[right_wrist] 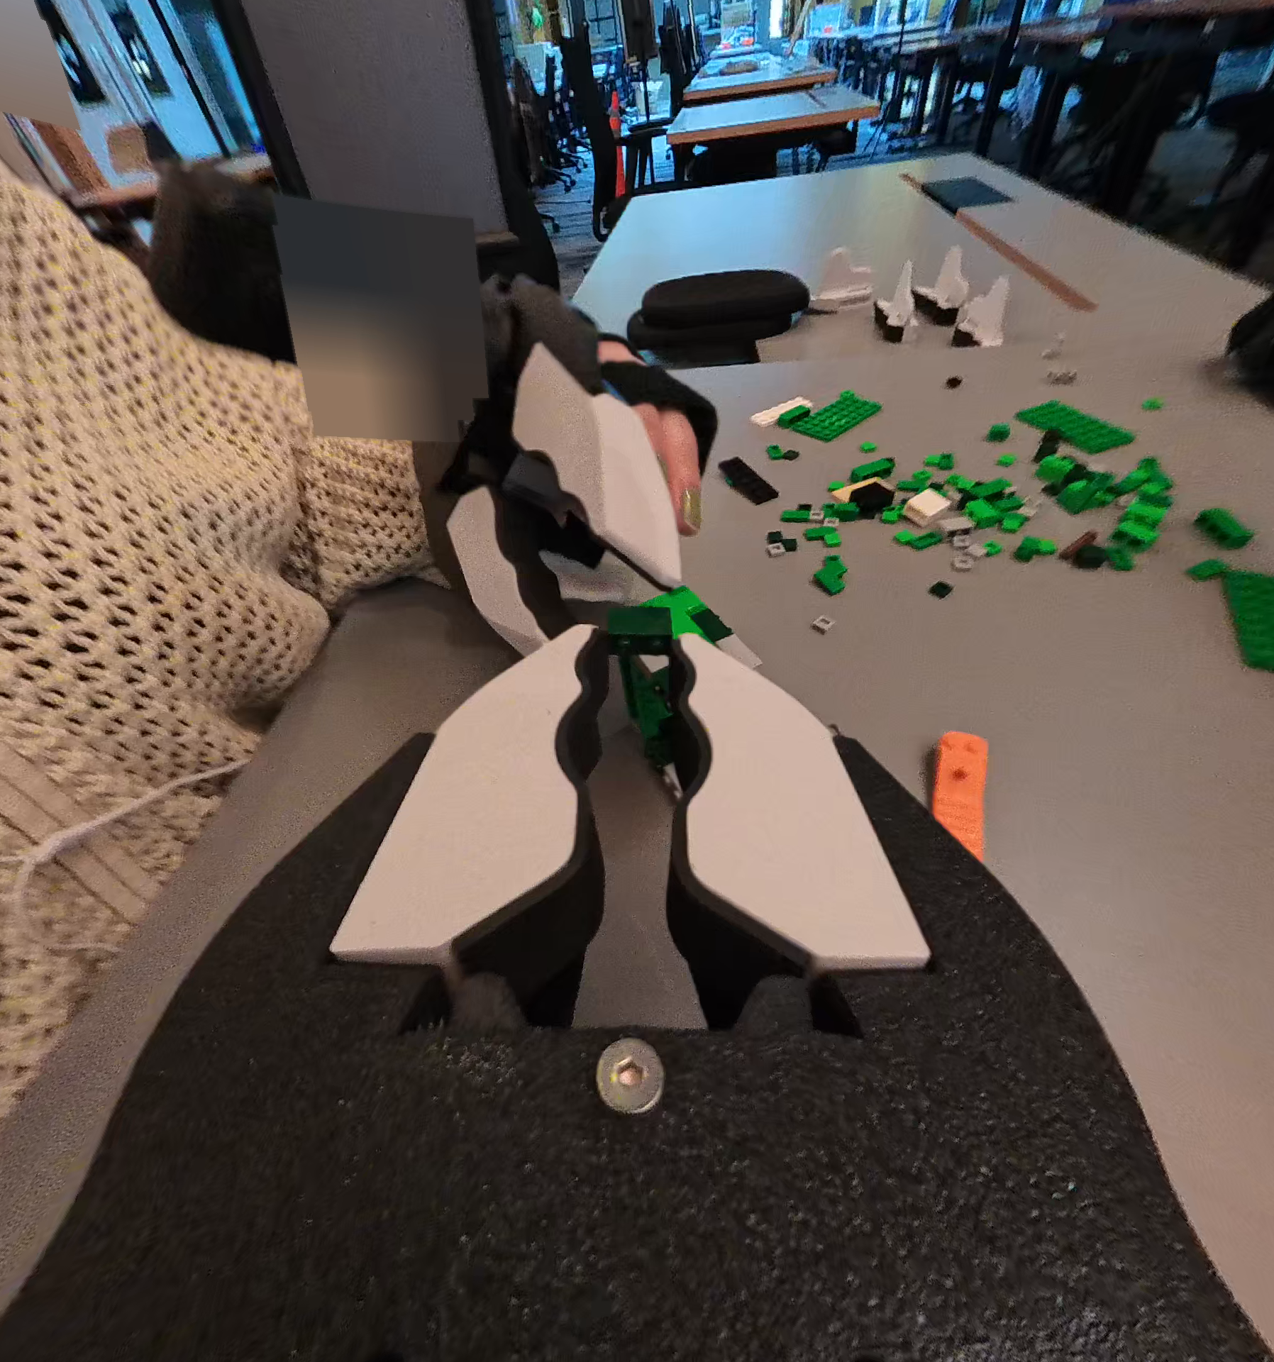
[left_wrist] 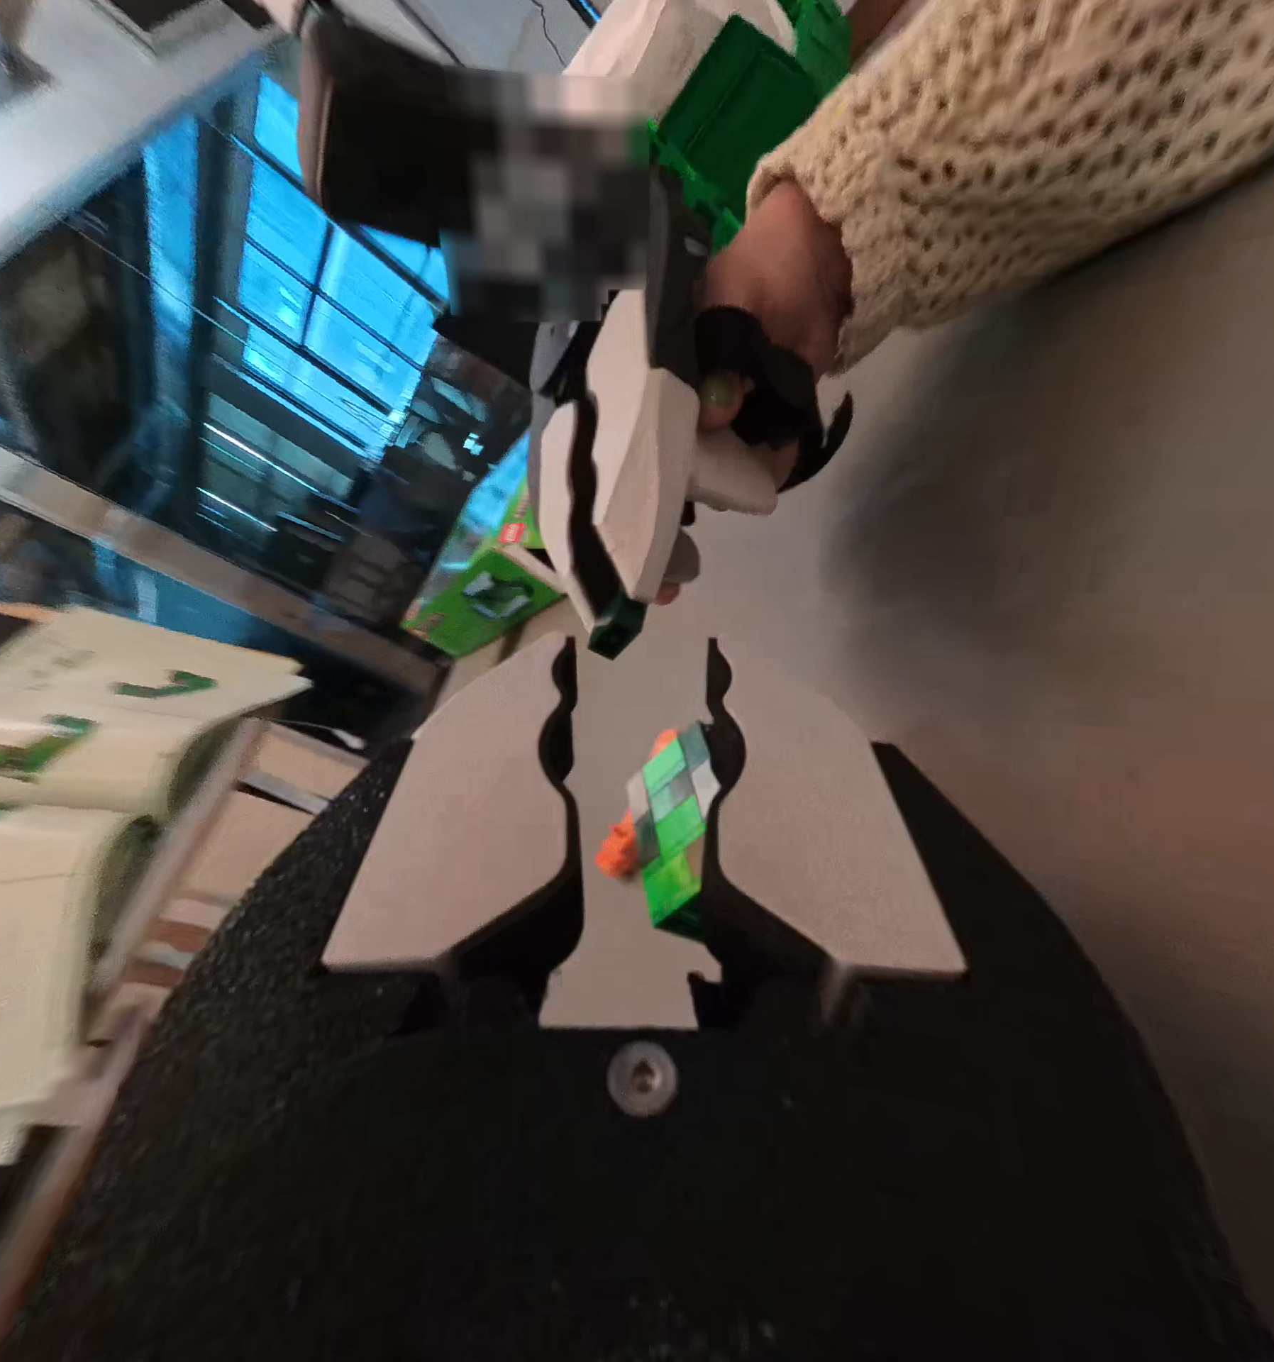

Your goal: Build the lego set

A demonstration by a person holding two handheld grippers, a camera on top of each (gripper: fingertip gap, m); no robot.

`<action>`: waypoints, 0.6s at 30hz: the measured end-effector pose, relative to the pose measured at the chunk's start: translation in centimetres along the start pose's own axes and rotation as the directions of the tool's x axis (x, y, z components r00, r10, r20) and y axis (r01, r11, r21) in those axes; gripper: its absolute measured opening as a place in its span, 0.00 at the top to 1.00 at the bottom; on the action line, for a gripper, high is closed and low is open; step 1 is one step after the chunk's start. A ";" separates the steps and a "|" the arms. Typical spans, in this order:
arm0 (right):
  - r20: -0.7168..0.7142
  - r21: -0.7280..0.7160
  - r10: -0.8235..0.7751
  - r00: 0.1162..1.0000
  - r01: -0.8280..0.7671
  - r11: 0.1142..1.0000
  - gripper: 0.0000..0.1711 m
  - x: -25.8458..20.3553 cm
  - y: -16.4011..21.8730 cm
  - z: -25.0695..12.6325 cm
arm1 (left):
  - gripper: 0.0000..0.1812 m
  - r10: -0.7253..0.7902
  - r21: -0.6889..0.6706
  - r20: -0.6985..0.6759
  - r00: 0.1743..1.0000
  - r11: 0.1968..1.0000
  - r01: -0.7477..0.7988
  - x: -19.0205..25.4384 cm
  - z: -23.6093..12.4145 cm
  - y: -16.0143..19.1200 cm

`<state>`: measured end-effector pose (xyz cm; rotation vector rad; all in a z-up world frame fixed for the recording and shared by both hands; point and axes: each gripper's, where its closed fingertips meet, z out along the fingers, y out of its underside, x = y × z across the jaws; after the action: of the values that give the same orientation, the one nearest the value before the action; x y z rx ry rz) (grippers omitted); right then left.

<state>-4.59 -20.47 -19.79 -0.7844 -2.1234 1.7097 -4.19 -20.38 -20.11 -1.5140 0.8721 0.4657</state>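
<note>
mid-assembly: right gripper (right_wrist: 638, 648) pinches a dark brick (right_wrist: 640, 623) at its 12 o'clock, left gripper (left_wrist: 641, 656) part-open around the build (left_wrist: 671, 818); next, seat brick on build.

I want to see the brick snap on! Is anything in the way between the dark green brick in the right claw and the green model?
Nothing visible is in the way. The right claw pinches the dark green brick at its tips, with a clear gap to the green model.
</note>
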 end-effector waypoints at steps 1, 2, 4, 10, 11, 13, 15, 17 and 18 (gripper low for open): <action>-0.017 0.003 -0.047 0.999 0.047 0.999 0.91 0.0 -0.1 -0.1 | 0.84 -0.074 0.008 -0.015 0.997 0.997 0.074 -0.1 0.0 -0.1; -0.037 0.004 -0.090 0.995 0.090 0.996 0.91 0.0 -0.2 -0.1 | 0.85 -0.148 0.022 -0.030 0.989 0.989 0.149 -0.3 -0.1 -0.2; -0.075 0.019 -0.181 0.981 0.183 0.983 0.91 0.0 -0.7 -0.3 | 0.86 -0.315 0.050 -0.080 0.946 0.946 0.319 -0.8 -0.3 -0.7; -0.241 -0.052 -0.537 0.808 0.542 0.839 0.91 -0.2 -1.7 -0.5 | 0.90 -0.672 -0.008 -0.241 0.700 0.722 0.691 -0.9 -0.1 -0.9; -0.259 -0.072 -0.587 0.767 0.591 0.803 0.91 -0.4 -1.8 -0.5 | 0.91 -0.703 -0.021 -0.259 0.662 0.689 0.724 -0.9 -0.1 -0.9; -0.279 -0.122 -0.665 0.693 0.661 0.740 0.91 -0.5 -1.9 -0.4 | 0.92 -0.745 -0.040 -0.295 0.598 0.635 0.772 -0.8 -0.2 -1.1; -0.294 -0.172 -0.726 0.622 0.713 0.680 0.91 -0.6 -2.0 -0.3 | 0.94 -0.771 -0.050 -0.327 0.546 0.591 0.805 -0.7 -0.2 -1.2; -0.298 -0.211 -0.768 0.567 0.746 0.632 0.91 -0.6 -2.1 -0.3 | 0.95 -0.788 -0.055 -0.354 0.504 0.556 0.829 -0.6 -0.3 -1.3; -0.299 -0.227 -0.784 0.543 0.758 0.612 0.91 -0.6 -2.1 -0.3 | 0.95 -0.794 -0.057 -0.364 0.487 0.541 0.839 -0.6 -0.3 -1.3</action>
<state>-4.40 -20.83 -17.66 -0.0771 -1.8226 0.9067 -3.64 -20.57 -18.76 -1.7175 0.3132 -0.6016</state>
